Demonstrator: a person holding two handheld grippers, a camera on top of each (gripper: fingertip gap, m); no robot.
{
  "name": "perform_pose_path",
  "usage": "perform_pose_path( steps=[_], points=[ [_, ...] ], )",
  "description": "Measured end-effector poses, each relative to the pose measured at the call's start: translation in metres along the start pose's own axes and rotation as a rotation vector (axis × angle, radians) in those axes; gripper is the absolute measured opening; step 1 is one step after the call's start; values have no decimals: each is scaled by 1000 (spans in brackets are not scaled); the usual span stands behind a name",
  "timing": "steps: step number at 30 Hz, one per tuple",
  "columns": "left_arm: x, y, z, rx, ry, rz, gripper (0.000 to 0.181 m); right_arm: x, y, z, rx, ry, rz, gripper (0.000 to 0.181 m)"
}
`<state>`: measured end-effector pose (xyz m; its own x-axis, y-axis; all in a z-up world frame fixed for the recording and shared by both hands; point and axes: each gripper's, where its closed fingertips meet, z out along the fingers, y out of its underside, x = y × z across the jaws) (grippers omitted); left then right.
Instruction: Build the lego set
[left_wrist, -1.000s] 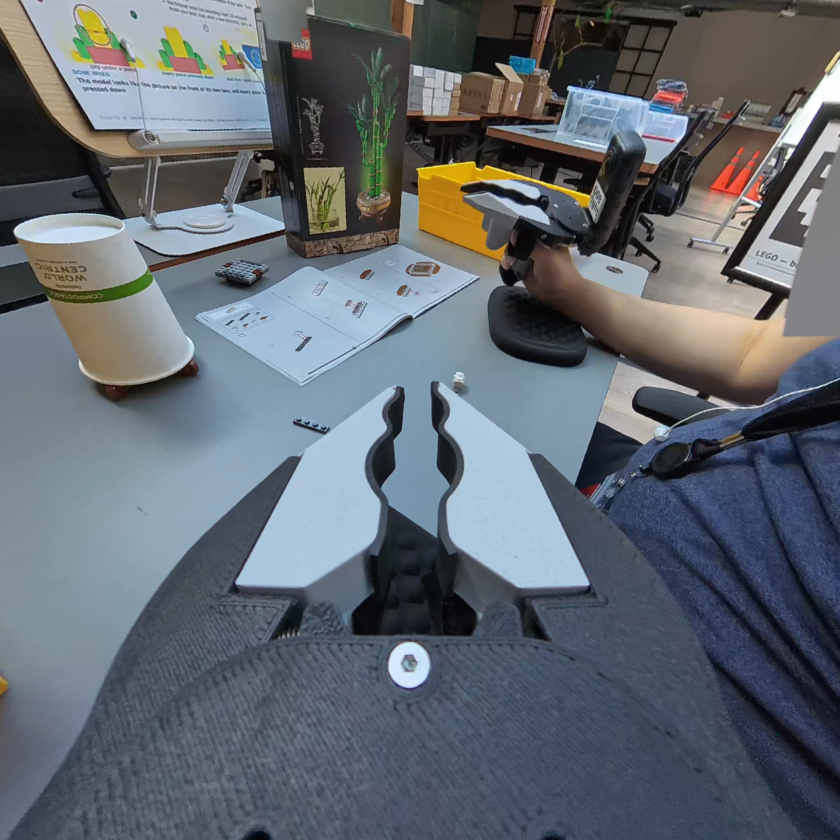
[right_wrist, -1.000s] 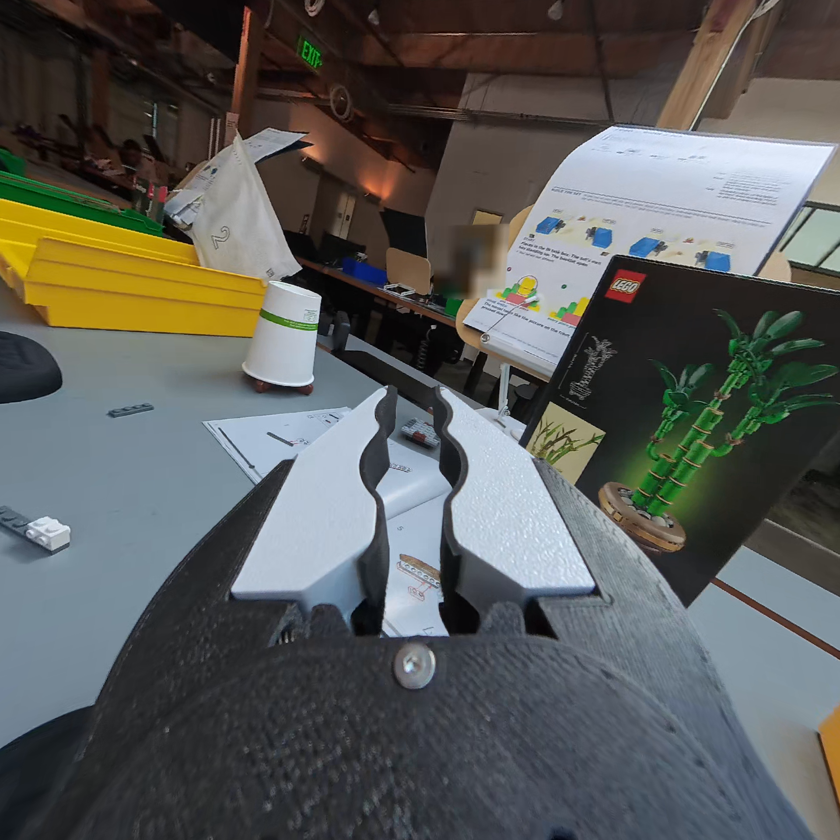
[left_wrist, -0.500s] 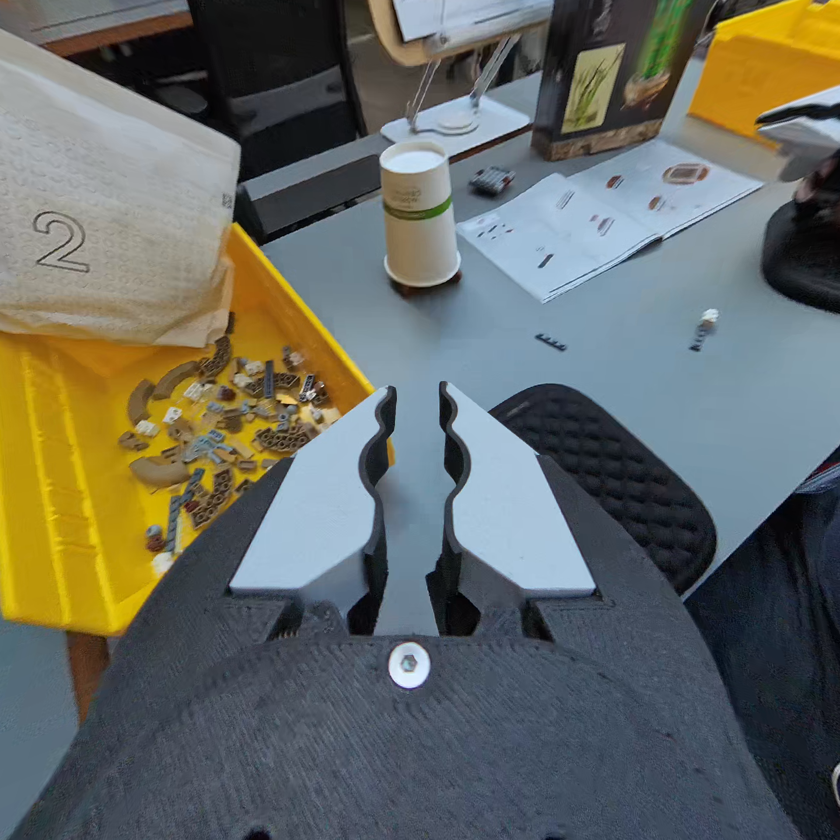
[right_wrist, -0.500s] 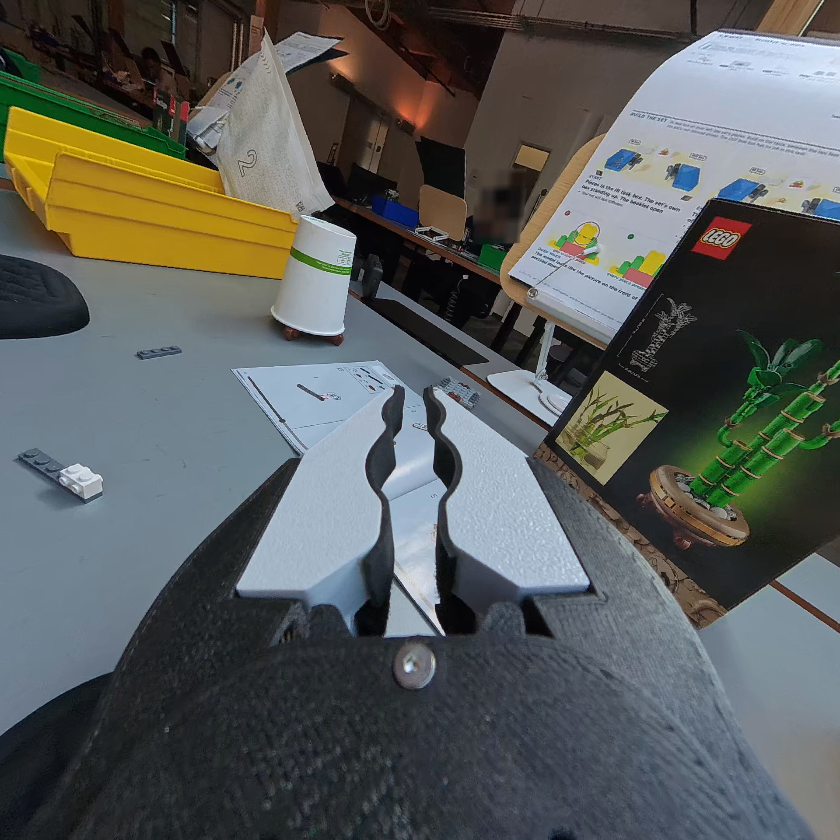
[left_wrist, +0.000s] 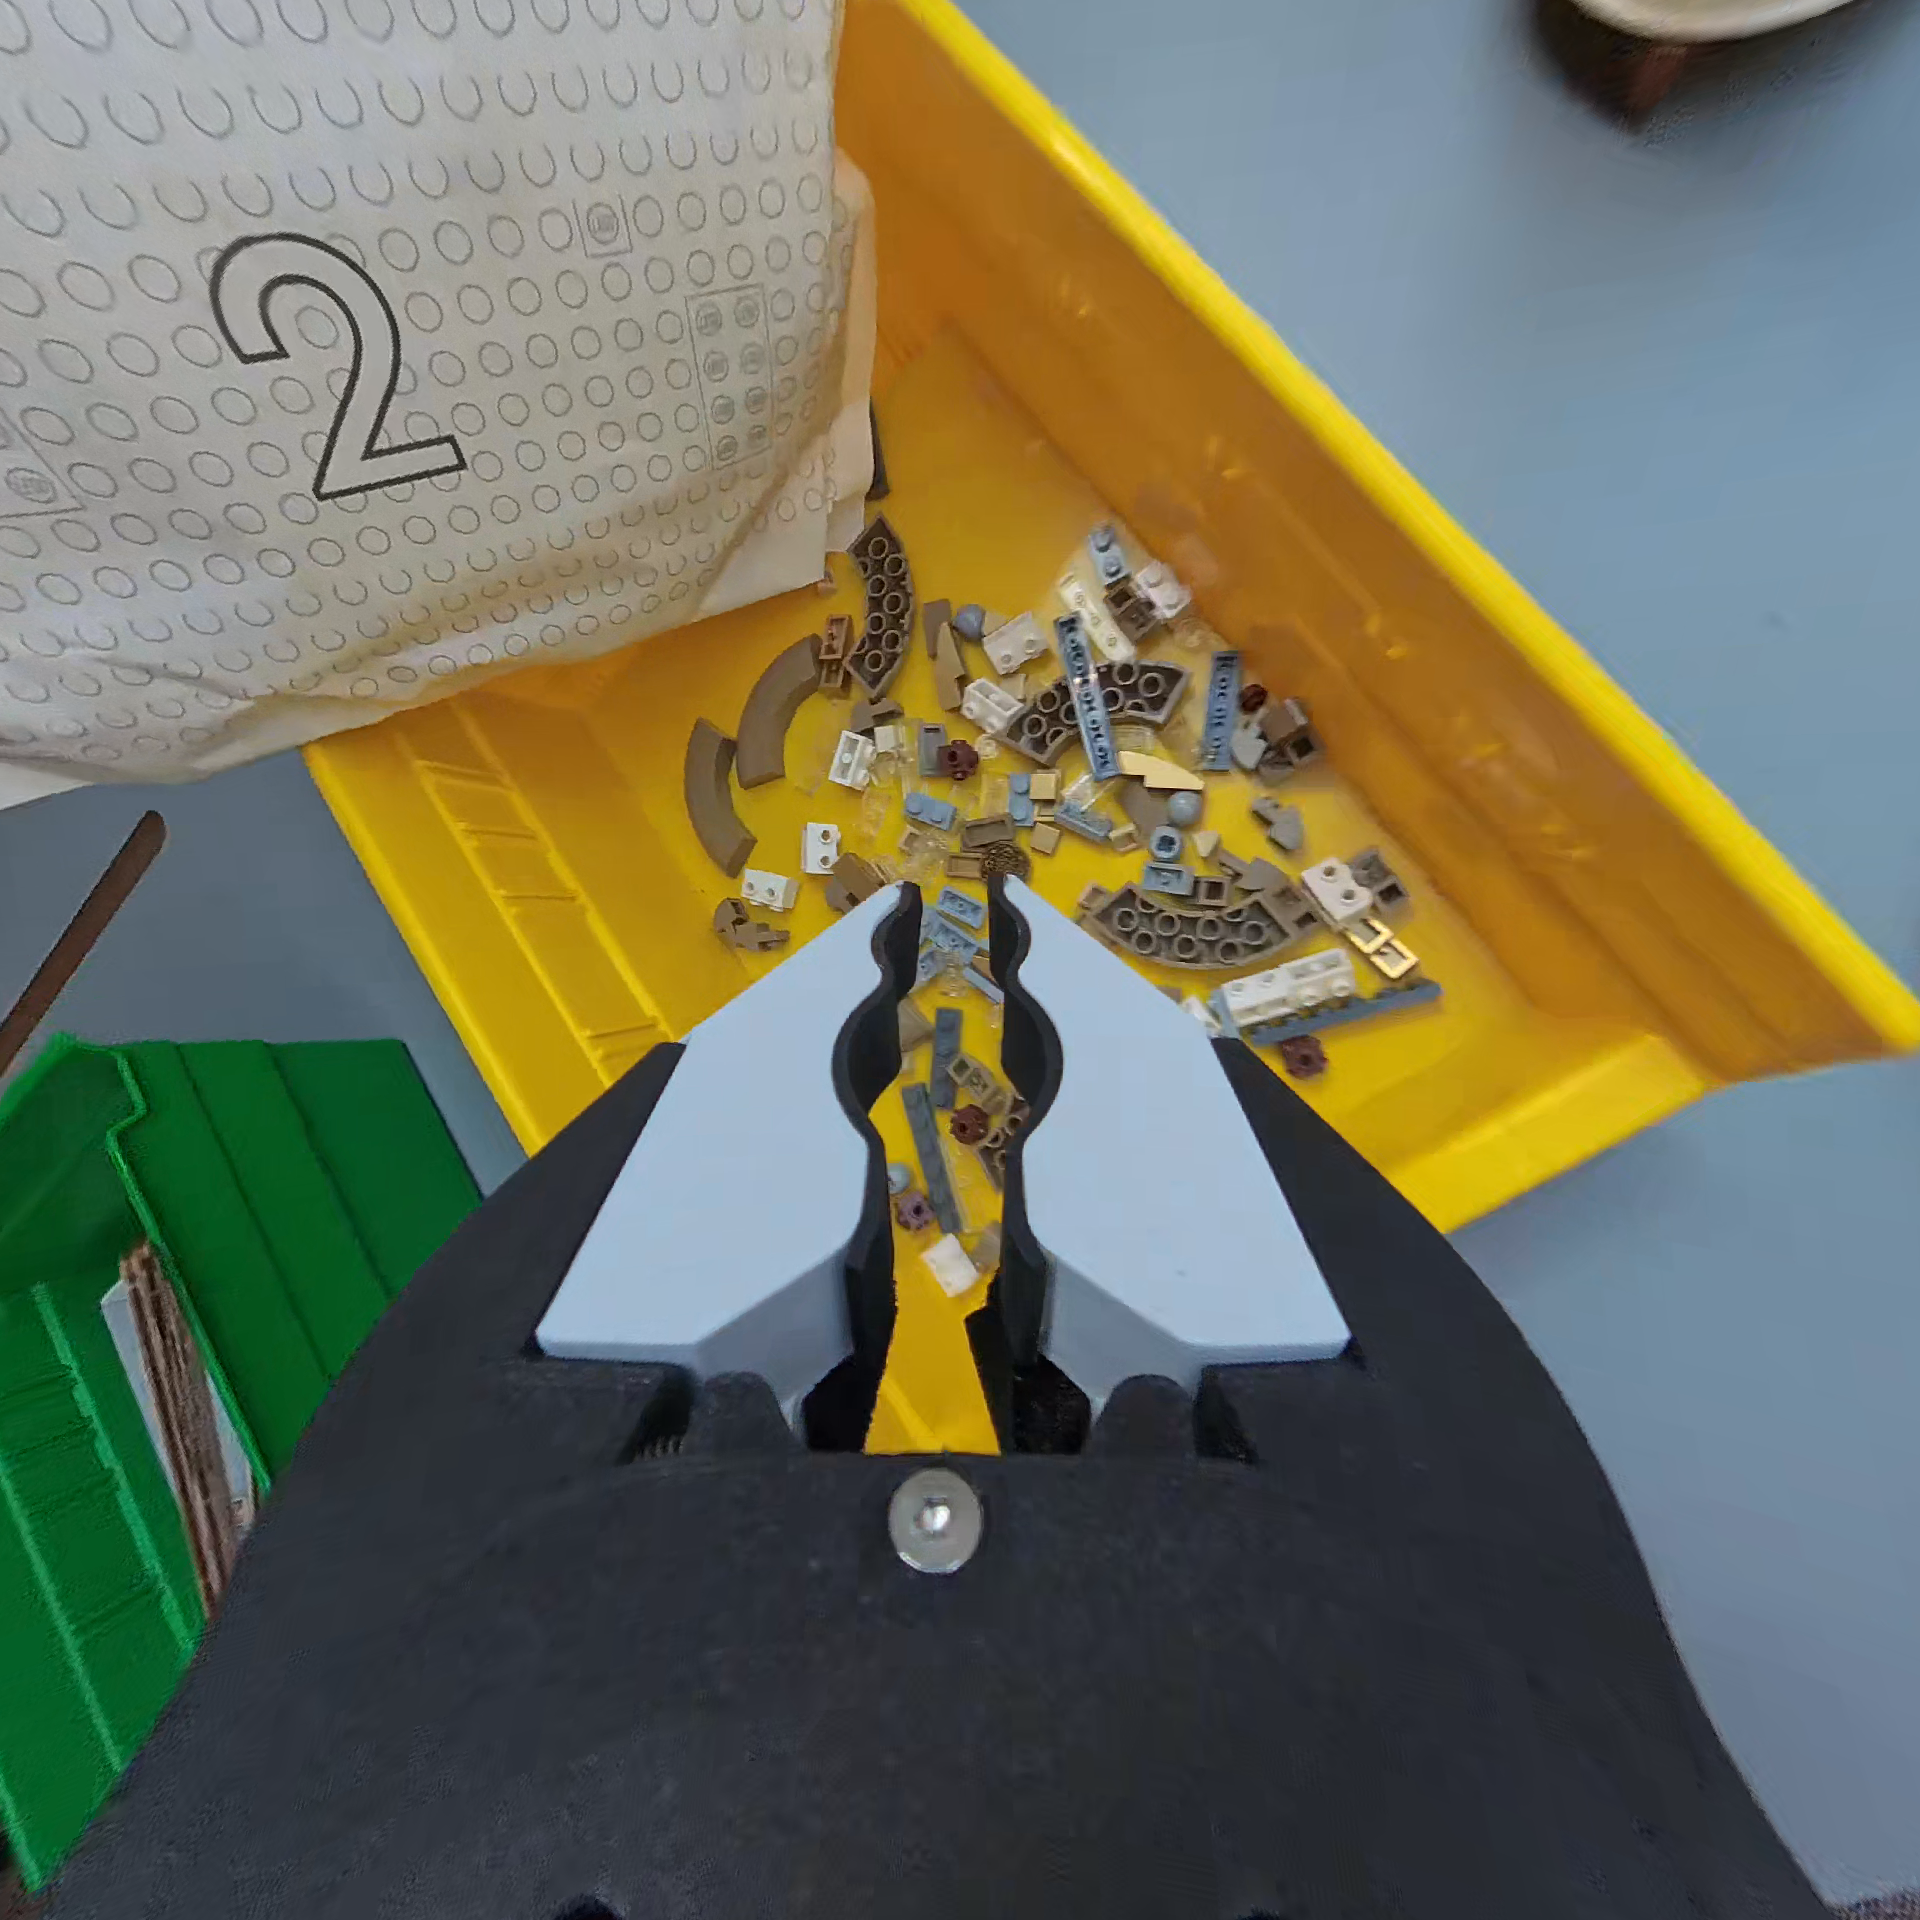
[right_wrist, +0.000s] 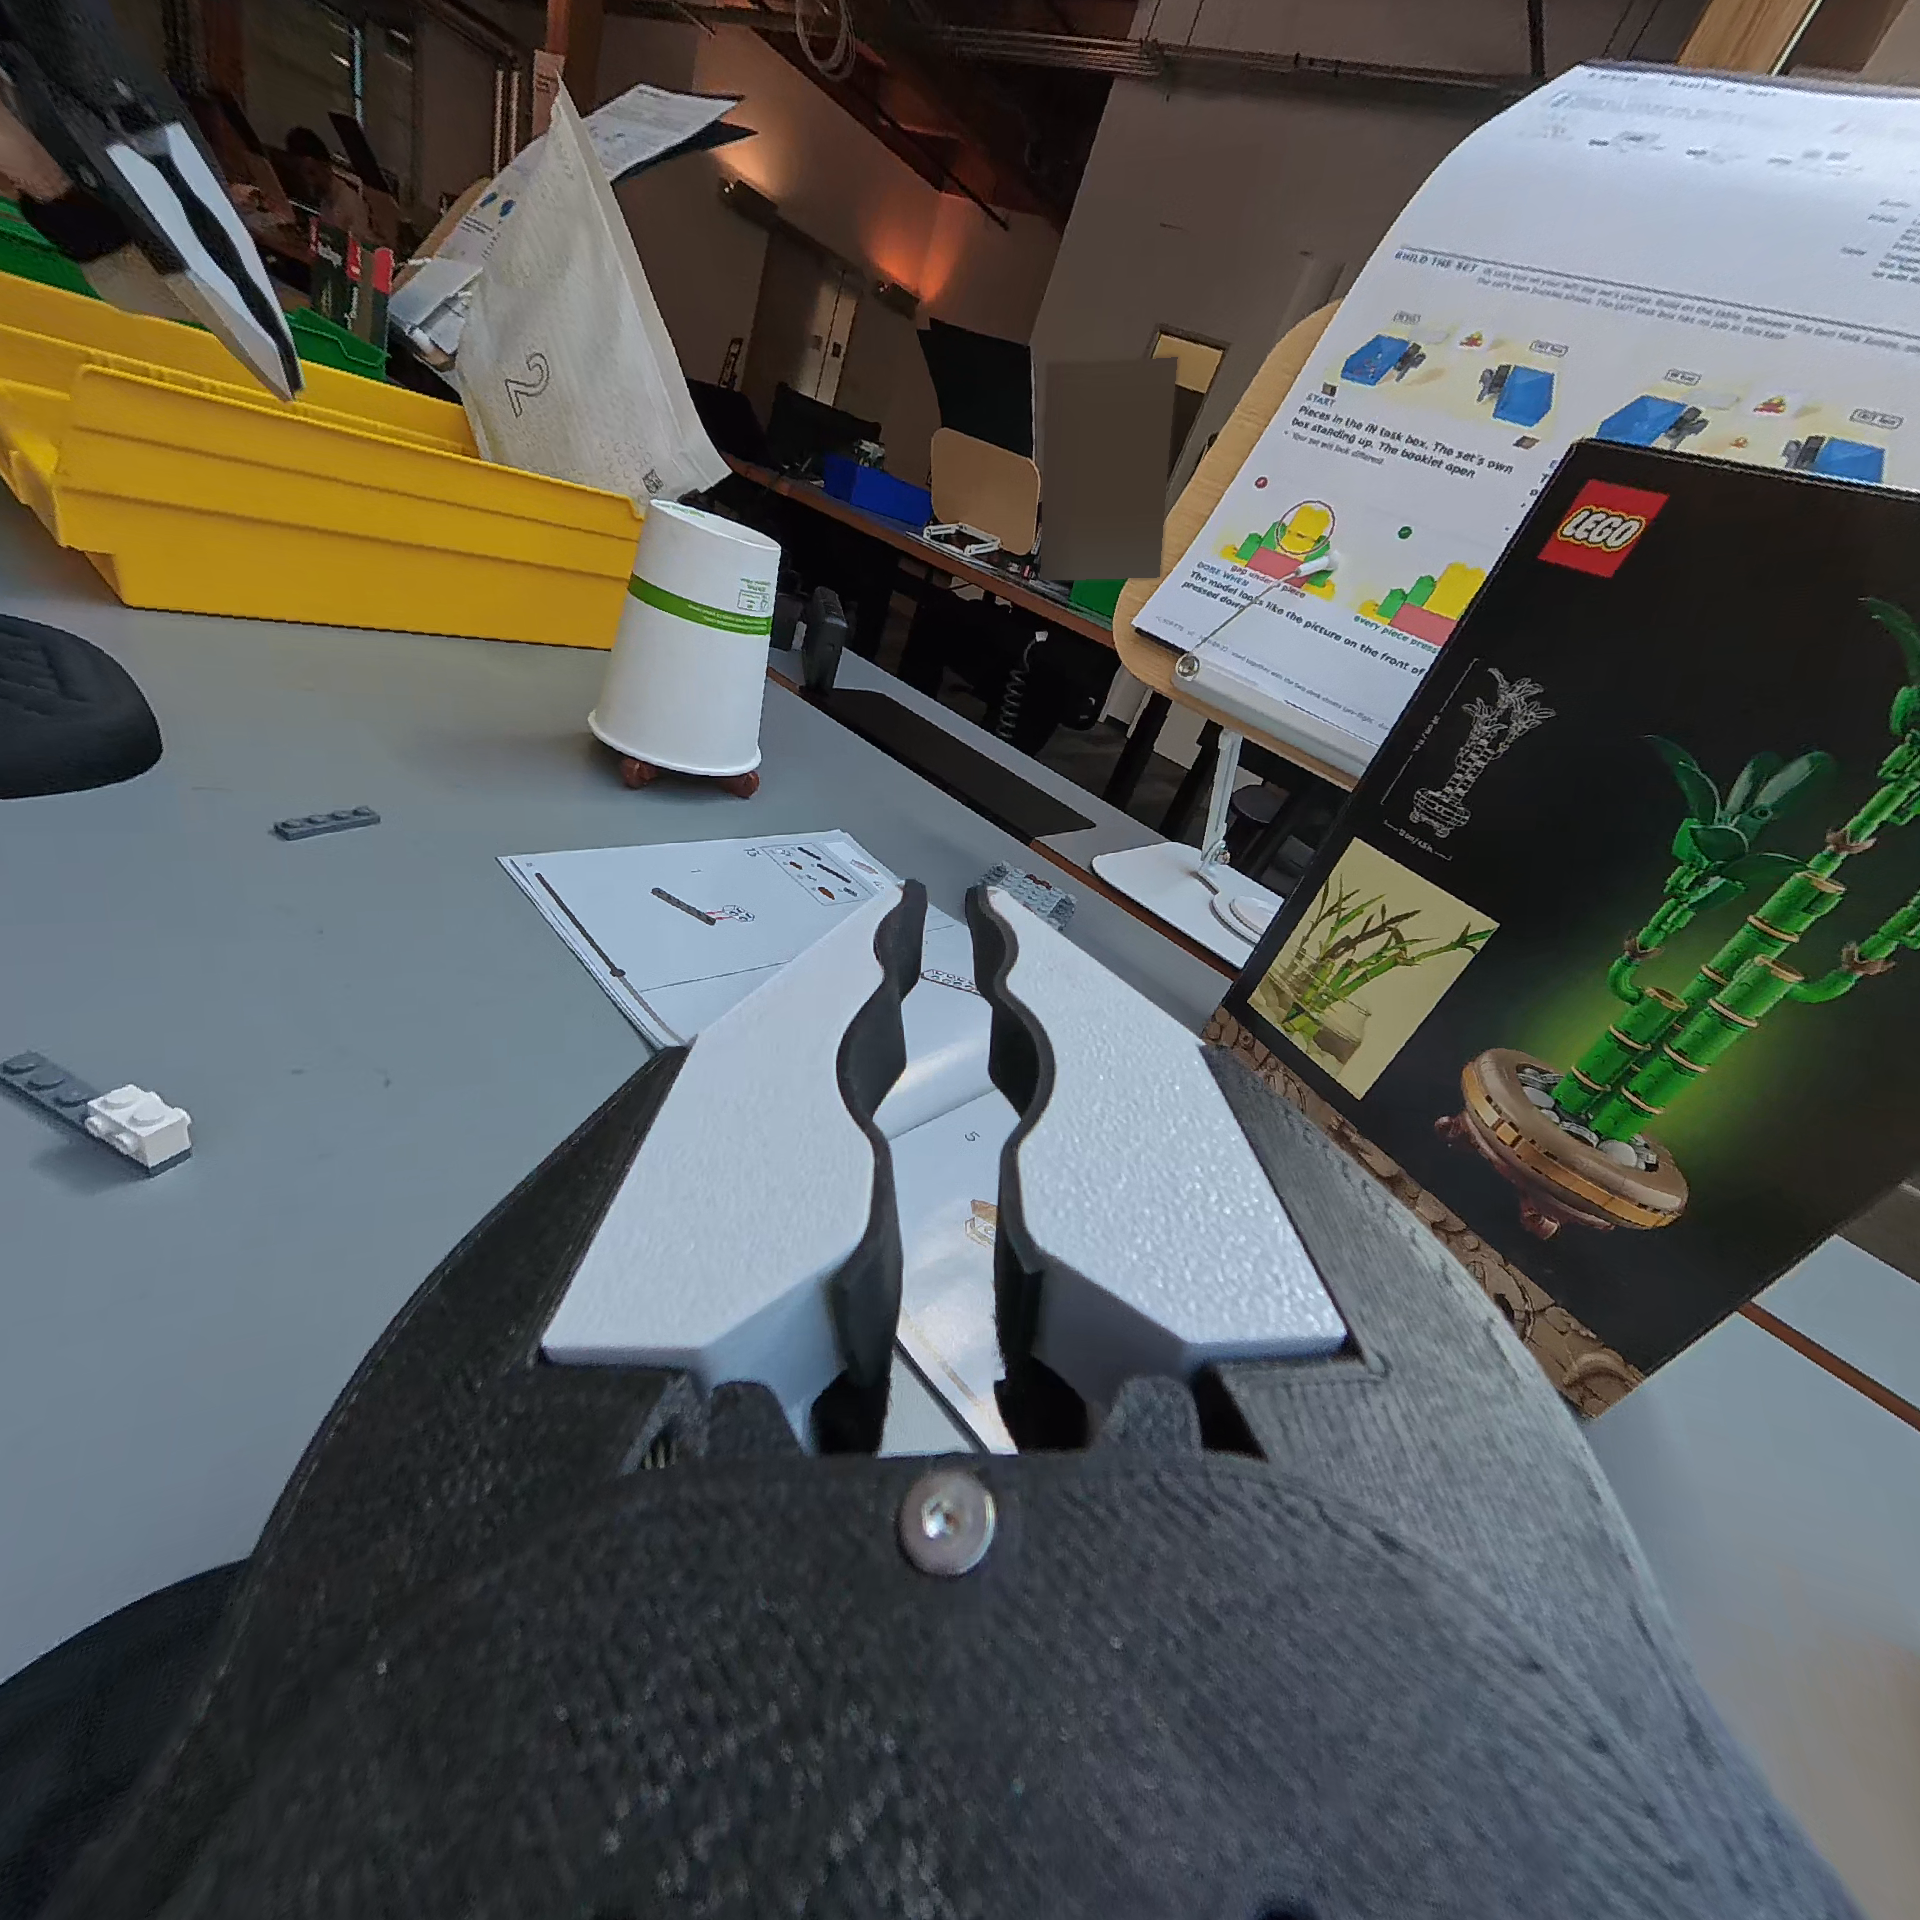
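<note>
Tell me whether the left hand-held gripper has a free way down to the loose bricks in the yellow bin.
Probably yes. The left hand-held gripper hangs open right above the loose small bricks in the yellow plastic bin; the white paper bag only covers the bin's far end.

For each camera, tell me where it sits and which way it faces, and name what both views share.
Left wrist view: sits on the left hand-held gripper, looking steeply down into the yellow tray of loose bricks; only its own open fingers show.
Right wrist view: sits on the right hand-held gripper, low over the grey table, facing the instruction booklet and set box; its open fingers show.
Shared: the yellow tray, the numbered paper bag and the left hand-held gripper, seen top left in the right view.
</note>
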<state>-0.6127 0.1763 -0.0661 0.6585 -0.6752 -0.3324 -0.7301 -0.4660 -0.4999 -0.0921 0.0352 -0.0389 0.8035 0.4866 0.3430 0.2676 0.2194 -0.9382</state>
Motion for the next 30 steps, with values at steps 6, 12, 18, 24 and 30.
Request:
perform_pose_path(
  steps=[6,12,18,24,30],
  points=[
    [-31,14,76,-164,24,63,10,7,4,0,-7,17,42,8],
    [-37,19,112,-256,80,157,9,4,1,-1,1,17,8,8],
    [-35,19,118,-289,161,157,9,0,7,3,-30,-11,5,8],
    [-34,23,114,-331,180,155,8,3,5,2,-14,-3,30,8],
    [-37,4,82,-195,139,24,8,1,2,0,-4,-5,8,8]
  ],
)
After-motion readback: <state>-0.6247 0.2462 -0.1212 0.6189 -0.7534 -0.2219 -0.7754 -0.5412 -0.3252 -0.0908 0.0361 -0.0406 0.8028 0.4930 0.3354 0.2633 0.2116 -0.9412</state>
